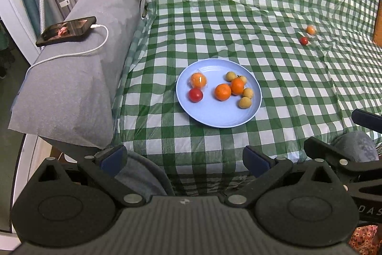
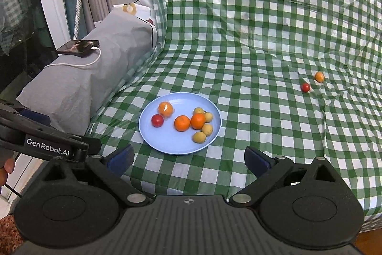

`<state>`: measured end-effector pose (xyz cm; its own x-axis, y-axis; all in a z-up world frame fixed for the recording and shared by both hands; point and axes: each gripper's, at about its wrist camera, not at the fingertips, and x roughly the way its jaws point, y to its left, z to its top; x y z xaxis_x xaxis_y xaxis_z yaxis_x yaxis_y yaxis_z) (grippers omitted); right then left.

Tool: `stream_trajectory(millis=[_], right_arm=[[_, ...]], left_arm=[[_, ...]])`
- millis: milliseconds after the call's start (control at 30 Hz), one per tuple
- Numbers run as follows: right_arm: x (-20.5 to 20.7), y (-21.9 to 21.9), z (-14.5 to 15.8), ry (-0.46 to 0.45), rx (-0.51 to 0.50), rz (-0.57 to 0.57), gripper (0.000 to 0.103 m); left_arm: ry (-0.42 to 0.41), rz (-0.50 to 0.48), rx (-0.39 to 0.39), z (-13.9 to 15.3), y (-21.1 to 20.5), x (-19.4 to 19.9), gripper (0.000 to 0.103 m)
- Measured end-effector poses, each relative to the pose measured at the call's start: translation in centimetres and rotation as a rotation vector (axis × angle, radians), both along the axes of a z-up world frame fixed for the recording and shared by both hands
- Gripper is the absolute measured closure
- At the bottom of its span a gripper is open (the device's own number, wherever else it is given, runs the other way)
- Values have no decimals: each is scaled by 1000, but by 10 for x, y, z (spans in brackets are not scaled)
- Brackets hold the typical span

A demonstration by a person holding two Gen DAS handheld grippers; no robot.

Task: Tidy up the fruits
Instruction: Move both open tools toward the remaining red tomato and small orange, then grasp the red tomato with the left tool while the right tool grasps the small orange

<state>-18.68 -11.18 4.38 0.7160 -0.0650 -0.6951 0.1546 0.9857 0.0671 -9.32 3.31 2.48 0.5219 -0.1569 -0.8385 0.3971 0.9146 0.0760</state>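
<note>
Plate (image 2: 167,146) held most fruit while both grippers (image 1: 183,159) (image 2: 189,158) hung apart and empty, so the far tomato (image 2: 305,87) and orange (image 2: 319,76) looked next.

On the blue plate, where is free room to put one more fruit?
The near part of the plate is bare. Its far right is crowded with oranges and small yellow fruits; a tomato and a wrapped orange sit far left.

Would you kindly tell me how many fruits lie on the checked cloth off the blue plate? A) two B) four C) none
A: a small orange fruit and a small red fruit sit on the checked cloth, far right of the blue plate.
</note>
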Motion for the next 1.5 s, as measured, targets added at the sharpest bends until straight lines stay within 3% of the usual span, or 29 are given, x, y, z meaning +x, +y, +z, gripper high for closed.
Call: stream_trajectory(millis=[500,733,867,1100,1300,1500], right_arm=[[-9,-7,2,-27,12,-19,4],[-6,-50,-4,-34,42,-128,5],[0,-105,-14,-29,25,-227,4],[33,-241,-43,-25,-43,-393,4],[100,-369,-88,-24,-48,-454,4],[192,-457,-142,-15,-81,-397,4]], left_arm=[[-2,-39,25,3,-21,-1,0],[3,-83,45,1,-59,18,0],[10,-138,37,-3,-104,41,0],[-41,-313,49,-35,-238,105,0],[-97,-466,41,-92,-363,169,0],[-25,-553,49,-158,-458,225,0]])
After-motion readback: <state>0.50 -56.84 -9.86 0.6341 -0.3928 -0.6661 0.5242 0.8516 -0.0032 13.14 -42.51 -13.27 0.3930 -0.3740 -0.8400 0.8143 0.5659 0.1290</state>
